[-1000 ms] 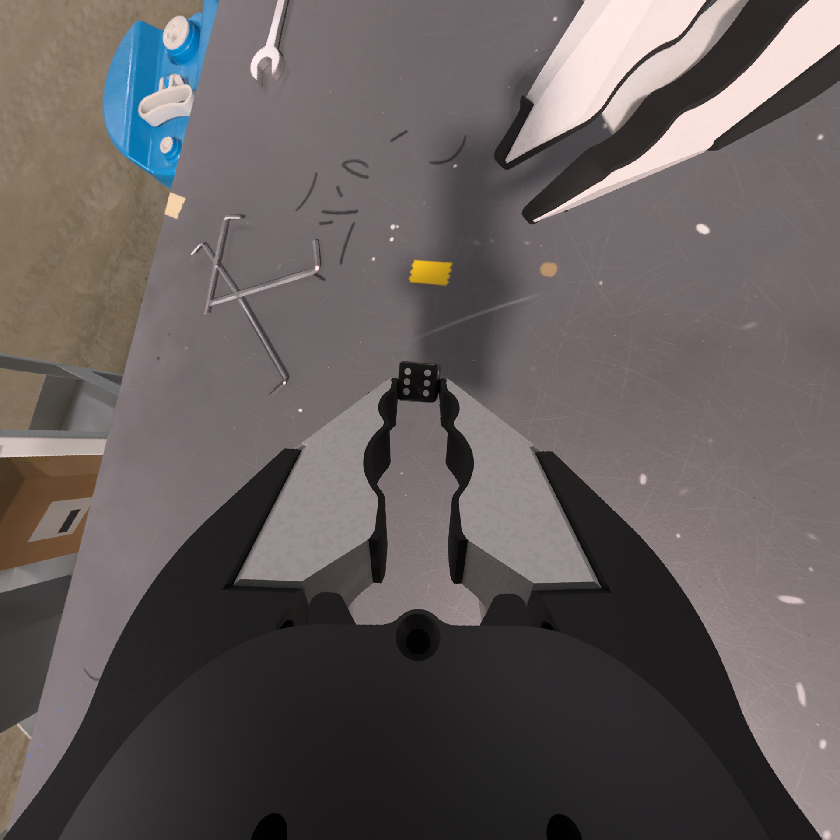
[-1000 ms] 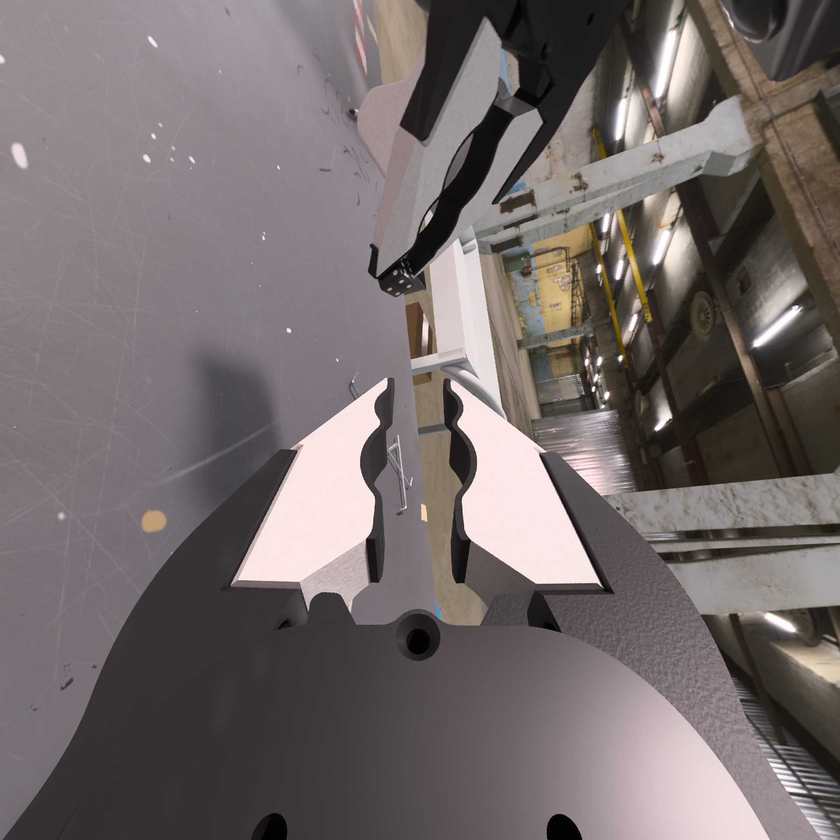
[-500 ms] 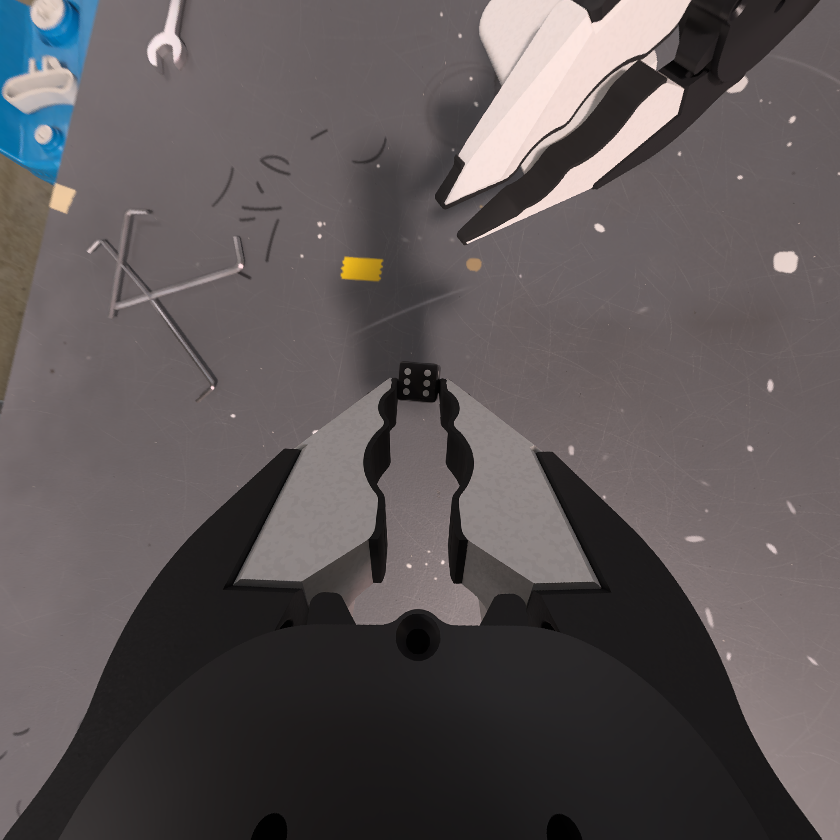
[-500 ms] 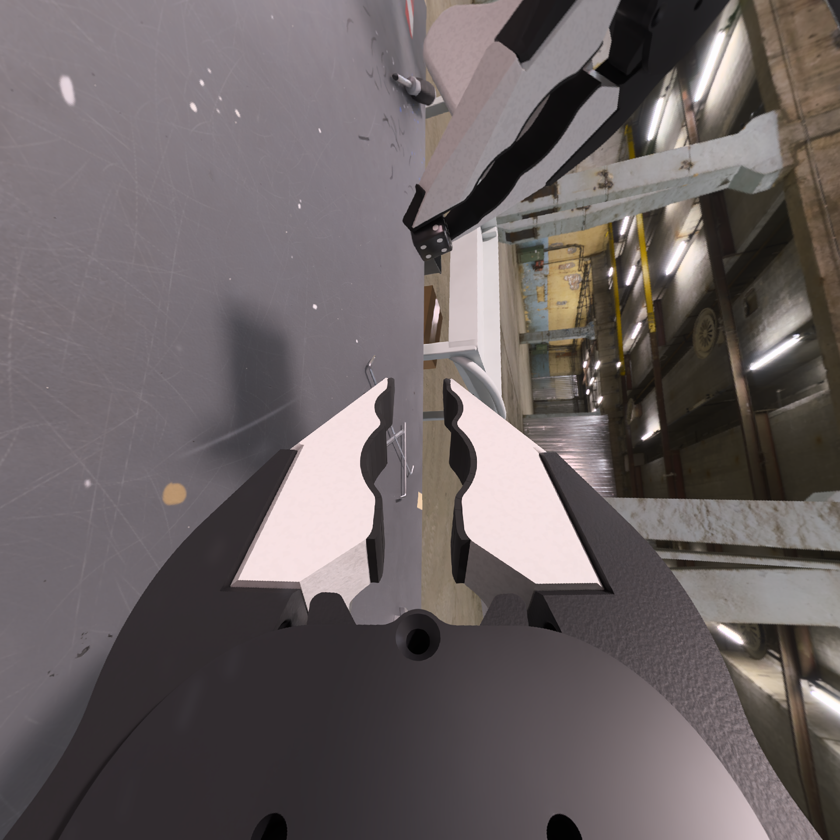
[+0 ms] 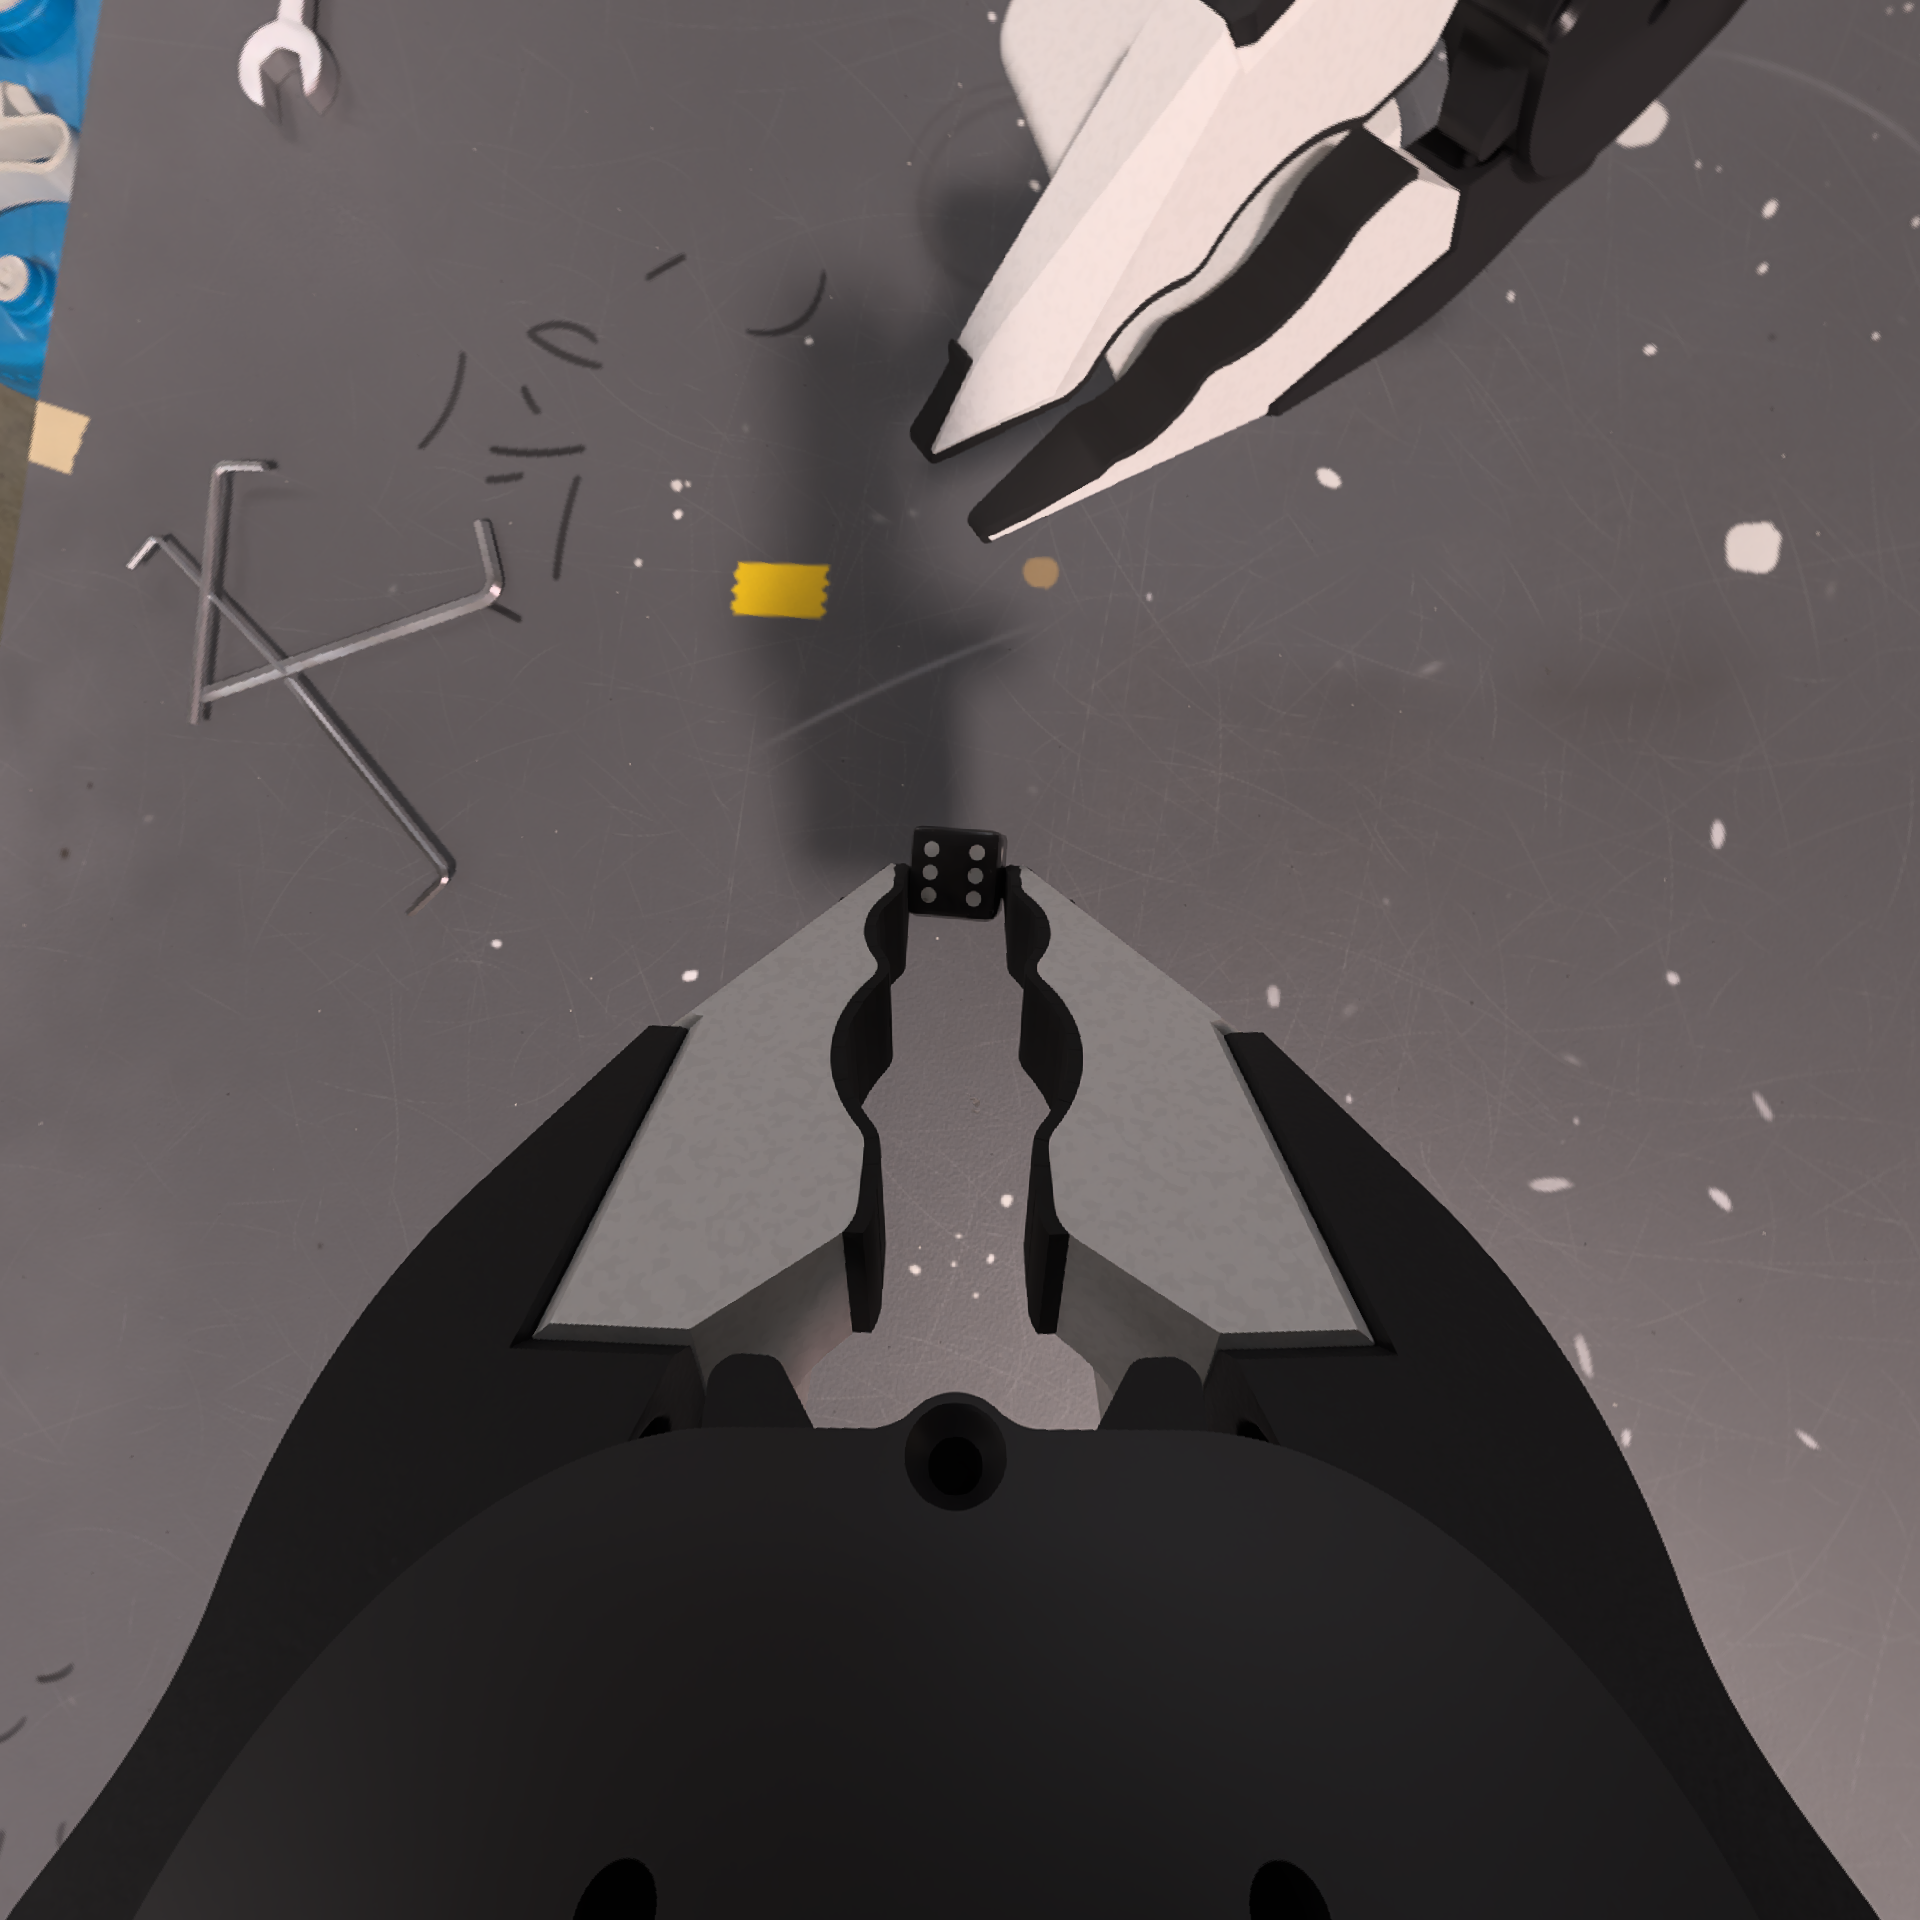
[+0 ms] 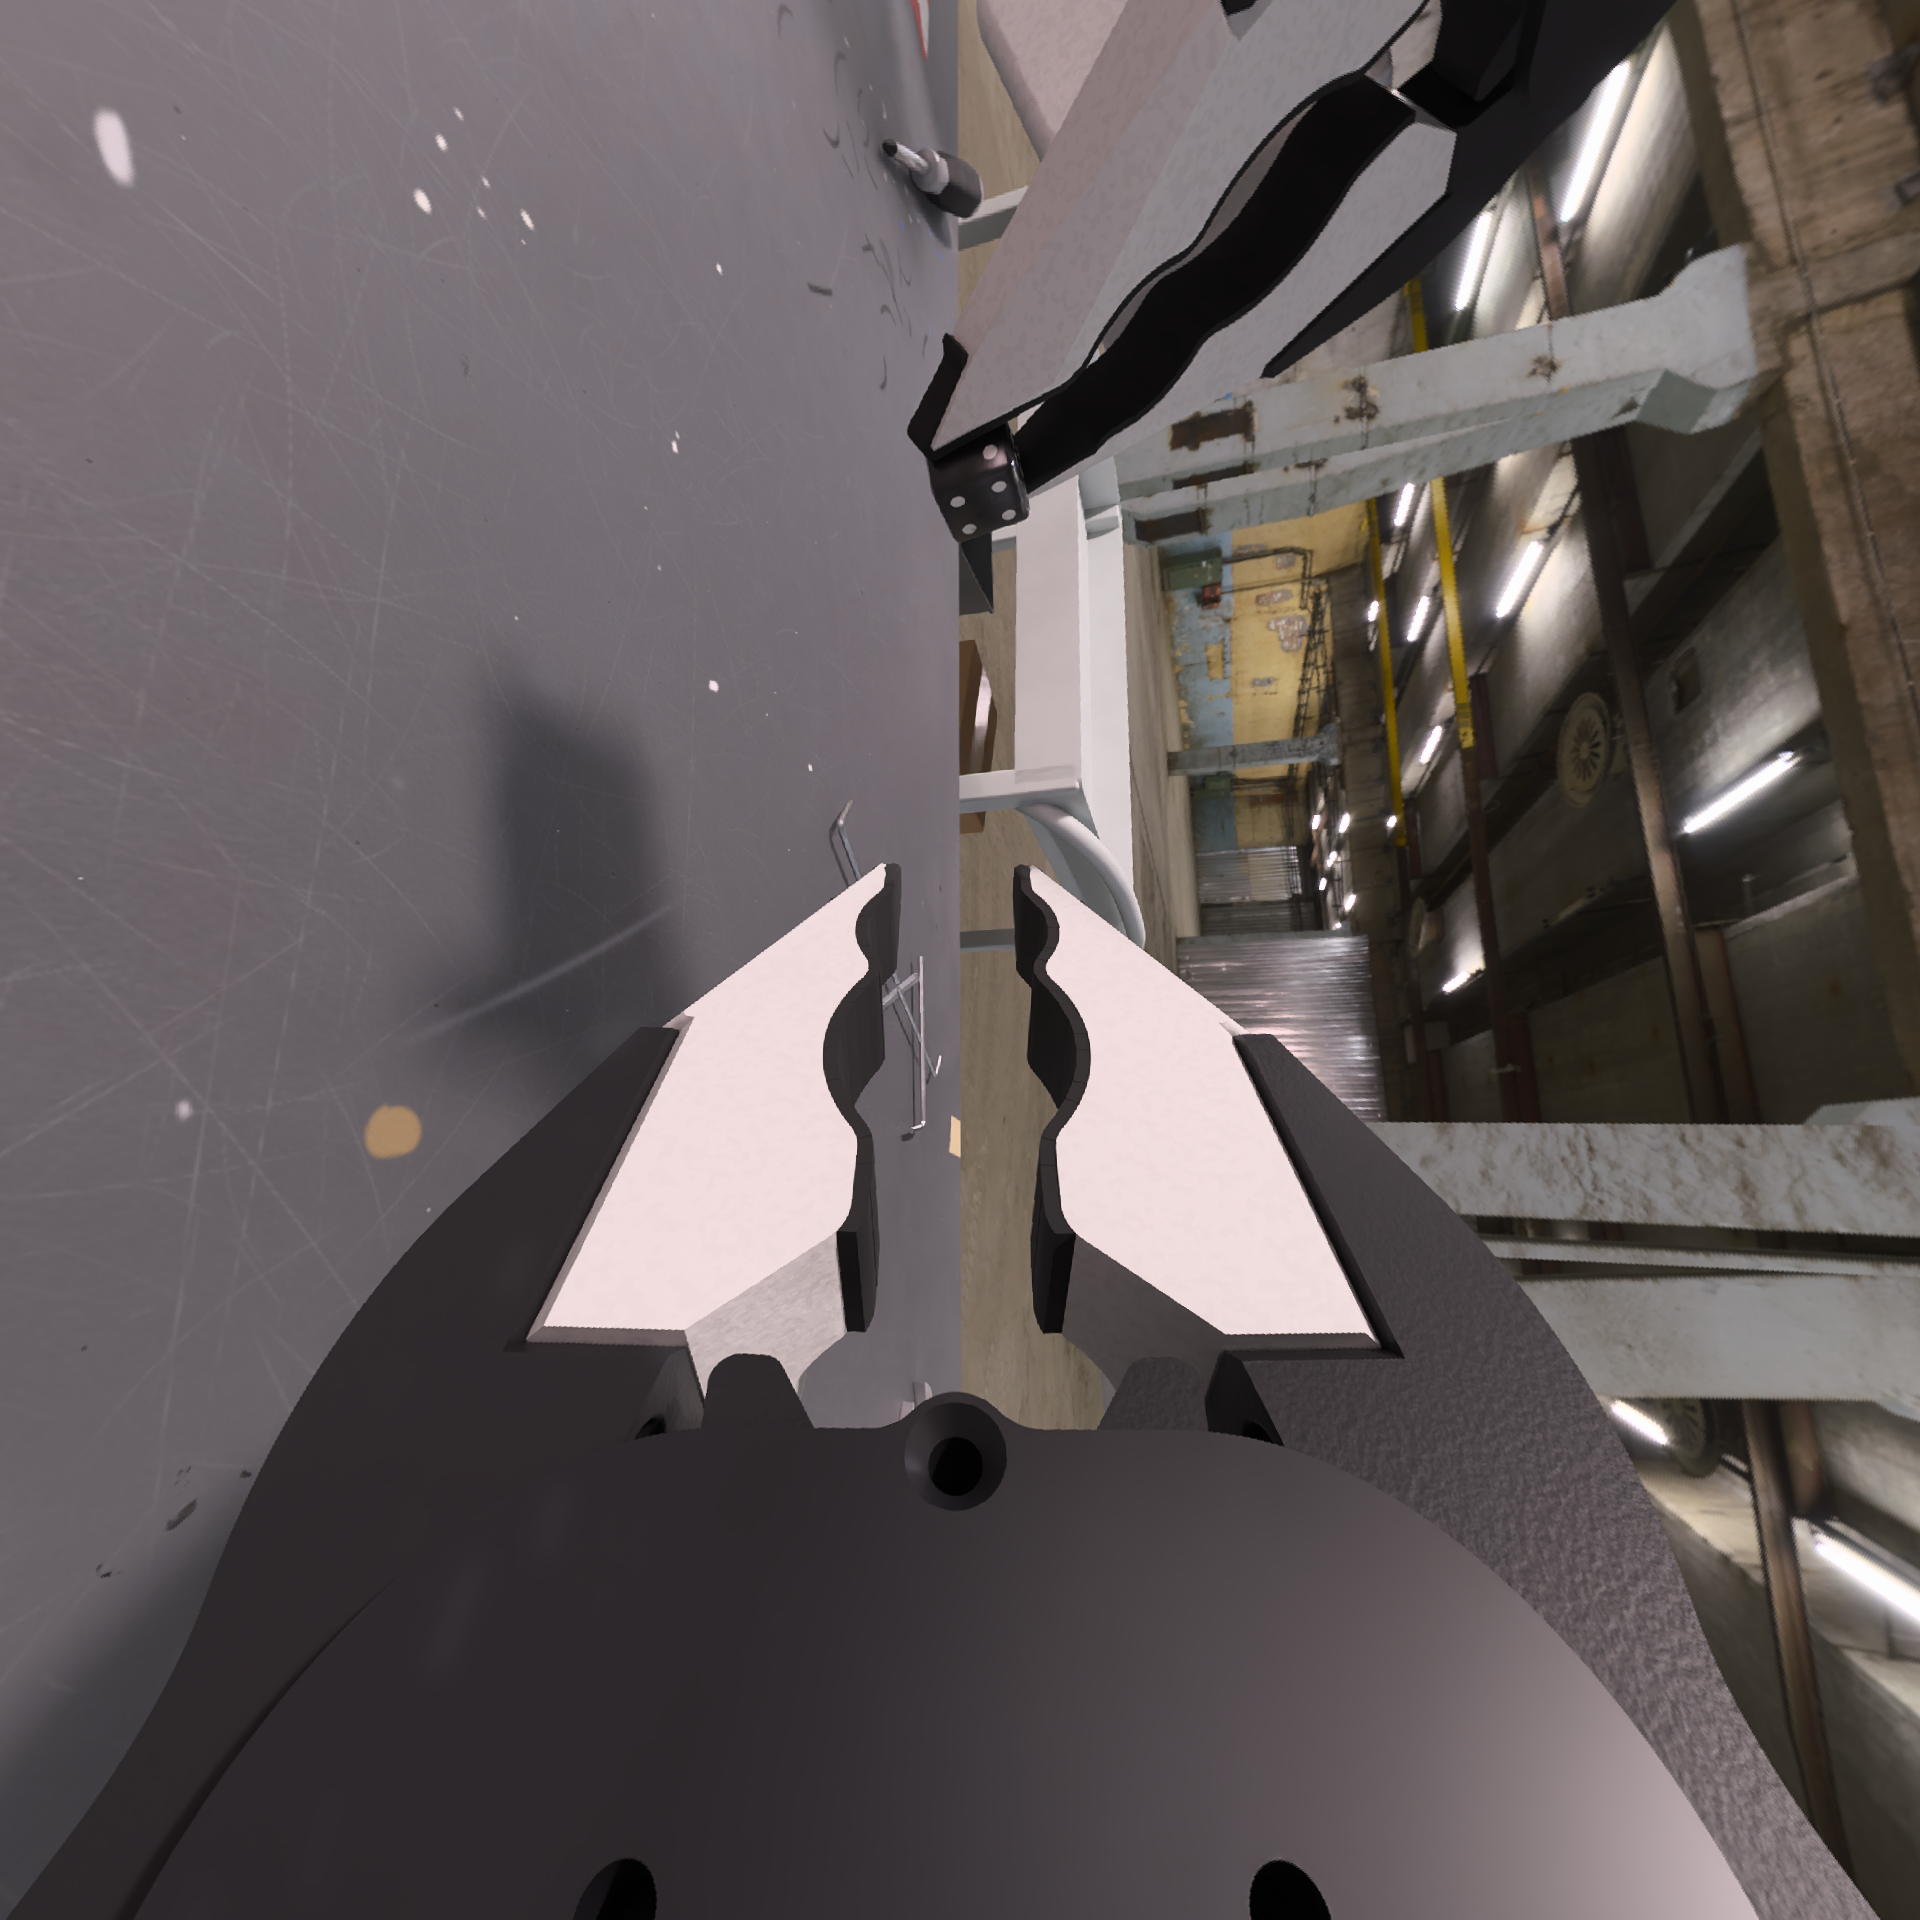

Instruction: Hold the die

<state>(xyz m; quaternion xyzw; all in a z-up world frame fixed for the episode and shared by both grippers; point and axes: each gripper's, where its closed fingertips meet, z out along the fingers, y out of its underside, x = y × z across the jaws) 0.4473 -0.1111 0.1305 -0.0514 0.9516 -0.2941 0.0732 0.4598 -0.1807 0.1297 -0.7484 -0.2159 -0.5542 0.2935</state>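
Observation:
A small black die (image 5: 956, 875) with white pips sits pinched between my left gripper's (image 5: 954, 883) fingertips, held above the grey table (image 5: 1455, 831). The left gripper is shut on it. The die also shows in the right wrist view (image 6: 985, 496), at the tip of the left gripper (image 6: 971, 457) coming in from the top. My right gripper (image 6: 954, 883) is open and empty, a short way from the die, its fingers apart by about the die's width. It shows in the left wrist view (image 5: 961, 488) at the upper right, tips pointing down-left.
On the table lie several hex keys (image 5: 301, 644), a yellow tape piece (image 5: 779, 590), a small wrench (image 5: 281, 62), dark wire offcuts (image 5: 540, 416) and a blue object (image 5: 26, 187) at the left edge. The table edge (image 6: 956, 675) runs through the right wrist view, with a hall beyond.
The left gripper has kept its hold on the die and drifted right over the table. The right gripper has come nearer to the die in both views.

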